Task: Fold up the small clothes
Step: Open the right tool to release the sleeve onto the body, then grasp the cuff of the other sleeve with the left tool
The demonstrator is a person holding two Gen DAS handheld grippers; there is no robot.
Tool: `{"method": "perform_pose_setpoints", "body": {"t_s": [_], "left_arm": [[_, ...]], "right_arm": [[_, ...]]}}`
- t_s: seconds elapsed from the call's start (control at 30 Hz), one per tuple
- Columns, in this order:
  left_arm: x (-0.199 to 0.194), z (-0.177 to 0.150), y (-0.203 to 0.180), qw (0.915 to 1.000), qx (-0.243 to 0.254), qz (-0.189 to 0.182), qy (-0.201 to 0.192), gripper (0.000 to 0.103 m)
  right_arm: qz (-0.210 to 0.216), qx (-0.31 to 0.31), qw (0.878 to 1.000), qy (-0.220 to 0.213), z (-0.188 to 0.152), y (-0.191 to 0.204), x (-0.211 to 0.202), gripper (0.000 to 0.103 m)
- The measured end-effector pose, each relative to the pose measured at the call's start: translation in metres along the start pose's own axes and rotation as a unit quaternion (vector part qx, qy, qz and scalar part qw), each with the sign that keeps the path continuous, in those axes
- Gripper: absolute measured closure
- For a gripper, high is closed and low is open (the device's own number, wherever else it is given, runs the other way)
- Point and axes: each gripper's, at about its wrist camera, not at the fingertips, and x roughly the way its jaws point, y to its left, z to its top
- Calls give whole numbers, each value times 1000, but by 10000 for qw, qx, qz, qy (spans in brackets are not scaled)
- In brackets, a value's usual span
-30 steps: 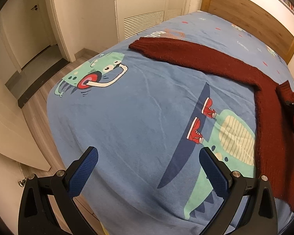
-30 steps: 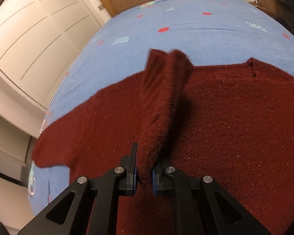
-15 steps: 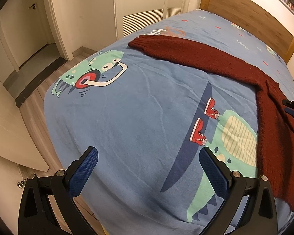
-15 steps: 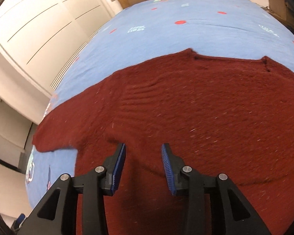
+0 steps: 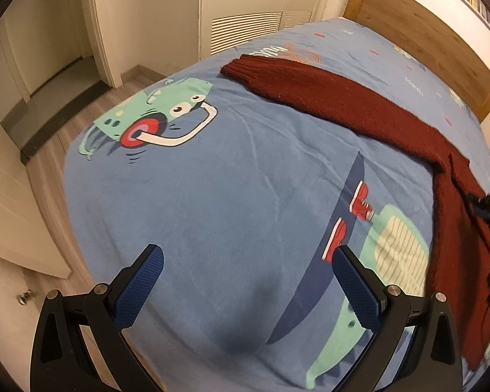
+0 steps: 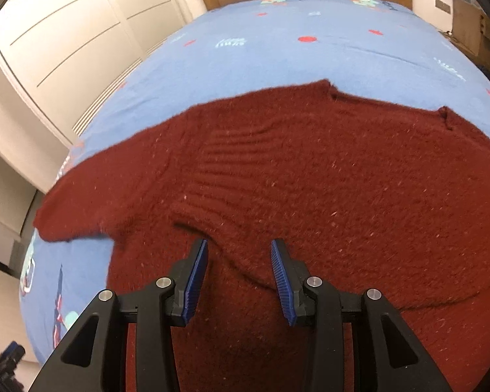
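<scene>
The right gripper (image 6: 239, 245) hangs released, its jaws just opened, over the folded-in sleeve of the dark red knitted sweater (image 6: 310, 176) filling mid-frame. The left gripper (image 5: 246, 258) gapes empty above the blue dinosaur-print bedspread (image 5: 212, 196), sweater at upper right.
</scene>
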Motion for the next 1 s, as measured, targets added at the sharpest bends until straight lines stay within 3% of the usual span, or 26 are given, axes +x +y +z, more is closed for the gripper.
{"method": "perform_pose_setpoints", "body": {"t_s": [0.4, 0.63, 0.73, 0.83, 1.0], "left_arm": [[33, 61, 1, 9978, -409, -495, -188, 2], [67, 101, 19, 9901, -961, -1002, -207, 2], [88, 114, 30, 9766, -1425, -1606, -124, 3], [112, 124, 40, 9547, -1921, -2274, -52, 4], [131, 132, 50, 9239, -2485, -2898, -261, 5]], "right_arm": [[230, -466, 9984, -235, -24, 13, -48, 61], [303, -373, 9986, -235, -46, 4, -68, 61], [293, -256, 9989, -242, -53, -5, -73, 61], [246, -187, 9992, -236, -58, -12, -79, 61], [221, -74, 9993, -275, -62, -22, -90, 61]]}}
